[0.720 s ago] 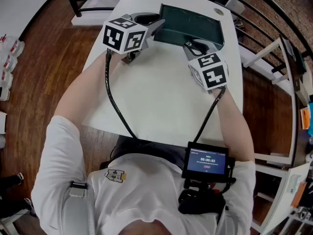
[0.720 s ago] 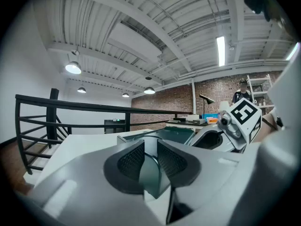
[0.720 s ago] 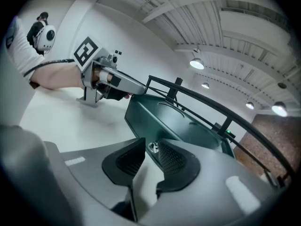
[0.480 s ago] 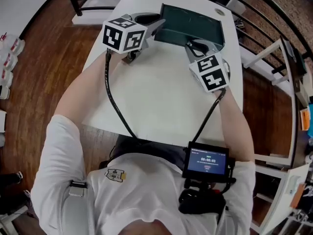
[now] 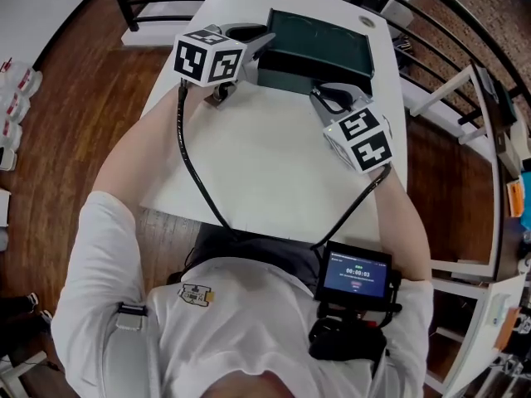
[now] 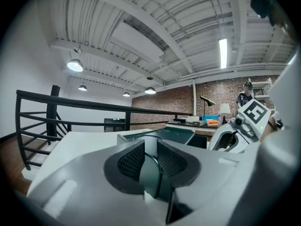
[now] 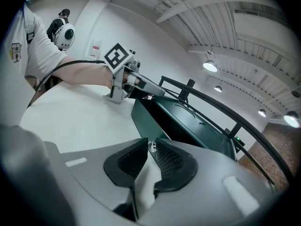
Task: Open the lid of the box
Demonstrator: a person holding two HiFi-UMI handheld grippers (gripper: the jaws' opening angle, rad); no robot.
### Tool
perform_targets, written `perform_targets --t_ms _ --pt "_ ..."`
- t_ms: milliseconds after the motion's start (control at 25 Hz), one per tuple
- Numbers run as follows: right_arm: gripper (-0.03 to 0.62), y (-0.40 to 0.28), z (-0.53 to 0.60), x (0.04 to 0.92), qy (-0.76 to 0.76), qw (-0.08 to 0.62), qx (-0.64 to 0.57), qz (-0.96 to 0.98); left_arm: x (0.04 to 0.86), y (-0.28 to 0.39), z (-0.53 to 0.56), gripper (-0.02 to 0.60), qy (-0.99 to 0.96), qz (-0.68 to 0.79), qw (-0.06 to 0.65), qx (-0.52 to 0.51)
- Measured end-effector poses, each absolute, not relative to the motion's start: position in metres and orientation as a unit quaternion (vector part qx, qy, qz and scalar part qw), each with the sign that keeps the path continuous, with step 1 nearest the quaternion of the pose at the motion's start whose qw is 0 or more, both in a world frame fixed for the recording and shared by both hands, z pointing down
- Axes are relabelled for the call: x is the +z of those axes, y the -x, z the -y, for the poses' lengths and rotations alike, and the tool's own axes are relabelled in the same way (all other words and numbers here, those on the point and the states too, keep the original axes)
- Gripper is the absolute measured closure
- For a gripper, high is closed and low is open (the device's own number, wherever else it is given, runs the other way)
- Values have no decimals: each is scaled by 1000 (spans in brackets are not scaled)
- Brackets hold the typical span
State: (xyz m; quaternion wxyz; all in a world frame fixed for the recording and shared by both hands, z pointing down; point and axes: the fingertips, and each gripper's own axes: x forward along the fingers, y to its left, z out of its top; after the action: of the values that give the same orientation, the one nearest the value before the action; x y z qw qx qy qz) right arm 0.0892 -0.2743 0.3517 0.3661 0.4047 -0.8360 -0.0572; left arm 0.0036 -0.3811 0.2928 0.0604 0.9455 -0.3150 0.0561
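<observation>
Now that my right gripper (image 5: 330, 98) has backed off the box (image 5: 315, 77) front, jaws near-closed on nothing: green box, worktop's (image 5: 265, 164) far end, left corner clamped in my left gripper's (image 5: 265, 41) jaws; lid (image 5: 323, 30) seemingly unraised.

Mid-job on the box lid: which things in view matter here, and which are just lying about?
In the job: box, lid, left gripper at its near corner, right gripper by its front.
Just lying about: small round disc on the table's far corner, containers on the floor.

Bright, even light from ceiling lamps (image 6: 75, 65); gripper views fisheye-warped, dark-cornered, foreground soft.
</observation>
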Motion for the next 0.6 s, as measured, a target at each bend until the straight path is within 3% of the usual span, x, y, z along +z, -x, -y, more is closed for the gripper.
perform_targets --t_ms 600 --pt "548 -80 202 354 -377 345 -49 858 292 -4 381 500 -942 324 68 48"
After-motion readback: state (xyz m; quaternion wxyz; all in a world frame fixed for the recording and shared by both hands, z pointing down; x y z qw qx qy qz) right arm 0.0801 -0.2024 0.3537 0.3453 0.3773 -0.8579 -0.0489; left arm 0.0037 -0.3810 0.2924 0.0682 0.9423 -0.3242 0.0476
